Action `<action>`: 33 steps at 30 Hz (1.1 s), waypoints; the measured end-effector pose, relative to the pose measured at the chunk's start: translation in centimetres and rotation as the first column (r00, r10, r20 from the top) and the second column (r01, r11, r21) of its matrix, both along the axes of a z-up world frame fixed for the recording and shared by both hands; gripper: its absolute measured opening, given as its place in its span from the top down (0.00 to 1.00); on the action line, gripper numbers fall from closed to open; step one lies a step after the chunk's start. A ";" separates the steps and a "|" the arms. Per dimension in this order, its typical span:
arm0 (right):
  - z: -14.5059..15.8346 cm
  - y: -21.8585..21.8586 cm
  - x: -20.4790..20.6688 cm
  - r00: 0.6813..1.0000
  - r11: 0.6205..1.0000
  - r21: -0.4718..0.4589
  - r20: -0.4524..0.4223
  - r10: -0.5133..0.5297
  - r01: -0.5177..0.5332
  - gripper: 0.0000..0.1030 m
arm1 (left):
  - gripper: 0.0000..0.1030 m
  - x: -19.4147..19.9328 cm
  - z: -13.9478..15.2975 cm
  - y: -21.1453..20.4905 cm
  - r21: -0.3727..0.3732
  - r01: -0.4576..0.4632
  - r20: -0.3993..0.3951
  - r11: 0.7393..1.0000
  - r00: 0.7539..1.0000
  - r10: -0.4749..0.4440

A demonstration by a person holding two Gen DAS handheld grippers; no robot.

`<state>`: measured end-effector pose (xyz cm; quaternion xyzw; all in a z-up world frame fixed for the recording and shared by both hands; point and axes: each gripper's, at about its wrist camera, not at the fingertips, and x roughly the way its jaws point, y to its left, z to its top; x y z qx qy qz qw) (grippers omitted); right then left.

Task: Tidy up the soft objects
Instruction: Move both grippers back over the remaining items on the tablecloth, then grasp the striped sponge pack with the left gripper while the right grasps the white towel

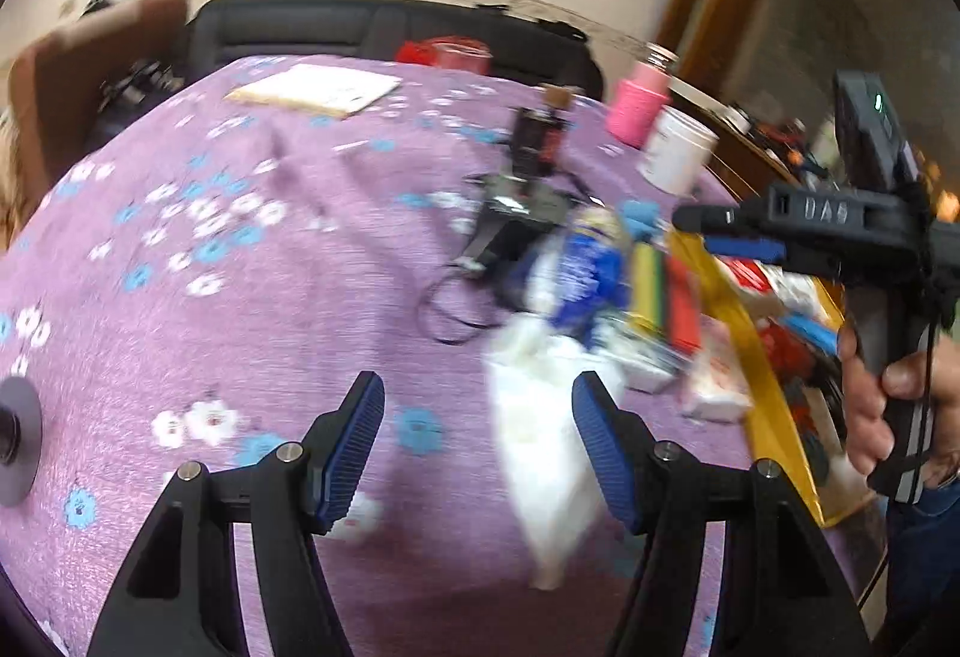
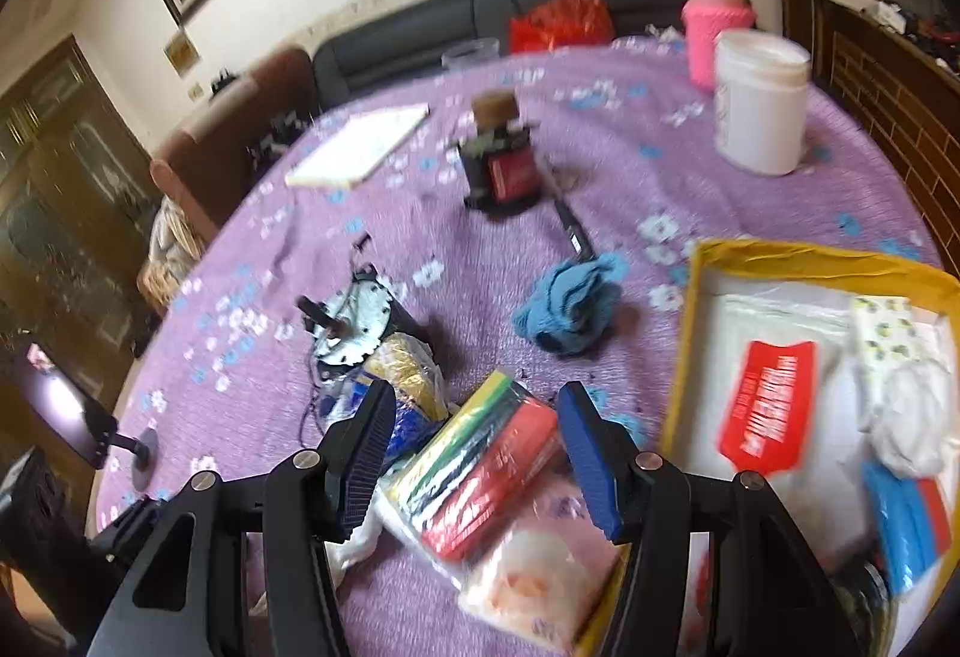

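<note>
Both views are blurred. The left hand-held gripper (image 1: 478,444) stands with its jaws apart and nothing between the pads, low in the left wrist frame above the purple flowered cloth of the worktop (image 1: 240,297); a white soft cloth (image 1: 543,453) lies under it, towards the right pad. The right hand-held gripper (image 2: 475,456) is also parted and empty-handed, low centre of its frame, over a clear pack of coloured strips (image 2: 480,462). A crumpled blue cloth (image 2: 570,306) lies at mid-frame, left of the yellow-rimmed box (image 2: 690,333), which holds white packets. A white jar (image 2: 762,102) stands upper right.
</note>
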<state>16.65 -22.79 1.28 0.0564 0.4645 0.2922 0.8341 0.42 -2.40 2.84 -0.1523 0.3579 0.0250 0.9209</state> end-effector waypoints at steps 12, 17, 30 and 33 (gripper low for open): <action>-3.3 3.5 -0.2 0.985 0.997 -0.010 -0.154 0.078 -0.081 0.41 | 0.38 -0.7 0.2 2.4 -0.017 -0.019 -0.005 1.000 1.000 0.019; -2.1 6.3 -4.5 0.949 0.961 0.088 -0.156 0.273 -0.262 0.41 | 0.38 -2.4 1.0 4.6 -0.010 -0.066 0.012 0.998 0.998 0.066; 0.2 0.3 -3.9 0.994 0.991 0.106 -0.063 0.092 -0.085 0.41 | 0.12 -0.4 0.5 2.0 -0.011 0.210 -0.052 0.978 0.976 -0.210; 0.5 -0.6 -3.8 0.994 0.989 0.125 -0.060 0.088 -0.080 0.41 | 0.12 1.2 -0.2 0.7 0.013 0.248 -0.095 0.969 0.965 -0.246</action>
